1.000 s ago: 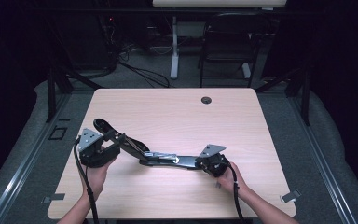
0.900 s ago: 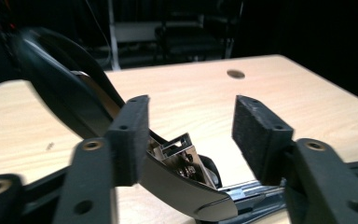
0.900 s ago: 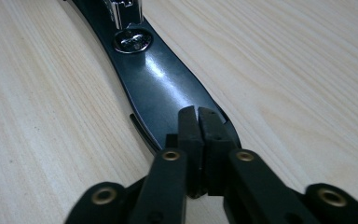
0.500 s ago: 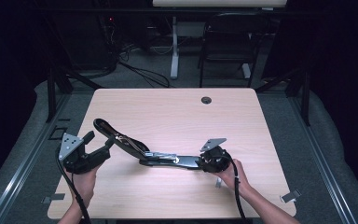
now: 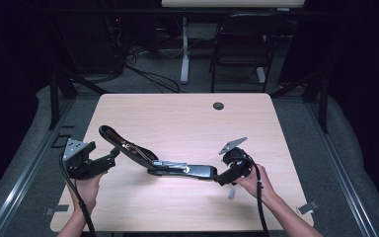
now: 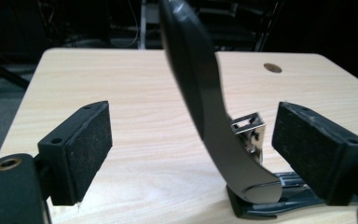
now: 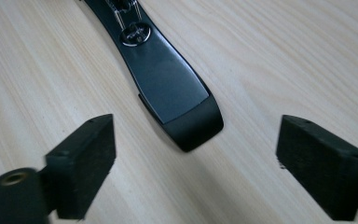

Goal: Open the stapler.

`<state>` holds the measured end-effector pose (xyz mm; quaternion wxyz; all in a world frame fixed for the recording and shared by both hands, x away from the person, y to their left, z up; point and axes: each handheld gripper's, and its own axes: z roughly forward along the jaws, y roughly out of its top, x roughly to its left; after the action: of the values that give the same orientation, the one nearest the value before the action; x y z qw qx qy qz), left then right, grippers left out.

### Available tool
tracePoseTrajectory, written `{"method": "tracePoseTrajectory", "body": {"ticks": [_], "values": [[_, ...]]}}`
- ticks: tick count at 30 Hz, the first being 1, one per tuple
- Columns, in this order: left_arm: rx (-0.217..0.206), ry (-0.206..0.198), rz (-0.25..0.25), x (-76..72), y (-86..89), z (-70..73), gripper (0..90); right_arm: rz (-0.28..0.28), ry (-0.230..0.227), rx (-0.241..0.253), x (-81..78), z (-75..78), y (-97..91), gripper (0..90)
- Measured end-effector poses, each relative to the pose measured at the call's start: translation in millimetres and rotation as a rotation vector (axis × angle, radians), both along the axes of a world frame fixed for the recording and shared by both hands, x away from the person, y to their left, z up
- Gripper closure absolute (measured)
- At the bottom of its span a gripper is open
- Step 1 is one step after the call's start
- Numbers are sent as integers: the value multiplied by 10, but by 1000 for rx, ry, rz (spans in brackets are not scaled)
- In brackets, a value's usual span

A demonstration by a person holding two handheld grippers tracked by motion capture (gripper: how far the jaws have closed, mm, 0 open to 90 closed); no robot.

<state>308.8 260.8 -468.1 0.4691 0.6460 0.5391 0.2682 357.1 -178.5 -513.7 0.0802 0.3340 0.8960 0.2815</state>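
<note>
A black stapler [image 5: 168, 165] lies swung wide open on the wooden table [image 5: 177, 118], its base flat and its top arm [image 5: 116, 139] rising to the left. My left gripper [image 5: 109, 159] is open just left of that arm. In the left gripper view [image 6: 203, 142] the arm [image 6: 200, 93] stands between the pads without touching them. My right gripper [image 5: 223, 178] is open at the base's right end. In the right gripper view [image 7: 203, 161] it hovers over the base tip [image 7: 177, 98]. Both grippers' jaws have just been opening, with nothing gripped.
A round cable hole [image 5: 218, 105] sits near the table's far edge. Beyond the table are a chair [image 5: 242, 44], a desk leg [image 5: 184, 49] and floor cables. Tape marks [image 5: 308, 207] lie near the front corners.
Both grippers have let go of the stapler. The left one drew back to the left, away from the raised arm. The right one lifted off the base end. The stapler stays spread open.
</note>
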Motion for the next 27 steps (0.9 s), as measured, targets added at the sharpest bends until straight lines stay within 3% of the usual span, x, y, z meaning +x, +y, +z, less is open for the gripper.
{"method": "tracePoseTrajectory", "body": {"ticks": [5,13,22,24,27], "values": [[-3,36,8,110,25,-40,79,-25,-4,11,-12,61,-87,50],[-22,30,17,216,-24,-36,74,-54,0,37,-53,144,-172,67],[-79,8,33,371,-26,-39,177,-78,10,40,-44,147,-202,92],[-99,-8,32,394,-40,-42,245,-78,20,38,-42,143,-197,103],[-90,-13,9,387,-57,-49,353,-89,27,44,-46,130,-208,113]]}}
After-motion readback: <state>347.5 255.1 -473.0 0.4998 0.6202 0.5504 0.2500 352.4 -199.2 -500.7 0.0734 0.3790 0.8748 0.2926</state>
